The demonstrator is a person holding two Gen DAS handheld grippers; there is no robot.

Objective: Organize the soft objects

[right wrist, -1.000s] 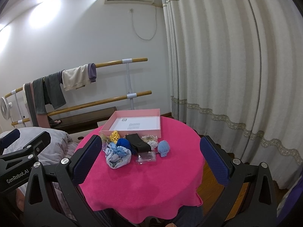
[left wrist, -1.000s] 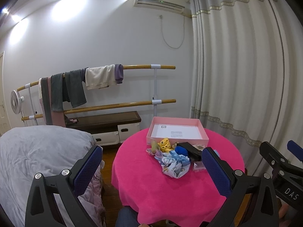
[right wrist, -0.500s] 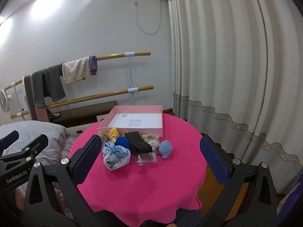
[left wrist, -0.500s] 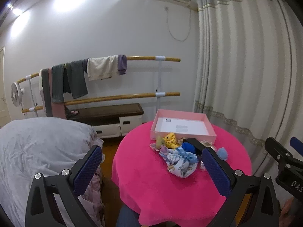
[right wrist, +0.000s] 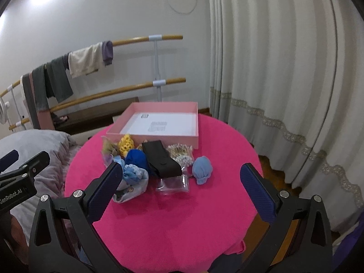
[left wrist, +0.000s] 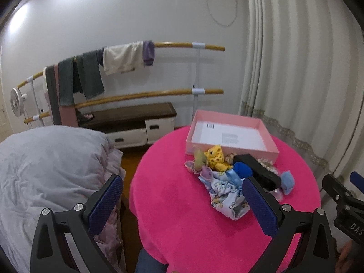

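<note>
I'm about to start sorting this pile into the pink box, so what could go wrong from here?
1. The soft things lie bunched together: closing on the printed cloth bundle may drag the dark blue ball along.
2. The black case and cotton swabs sit among them and could be swept into the pink box by mistake.
3. The light blue sock ball may roll if nudged.
</note>
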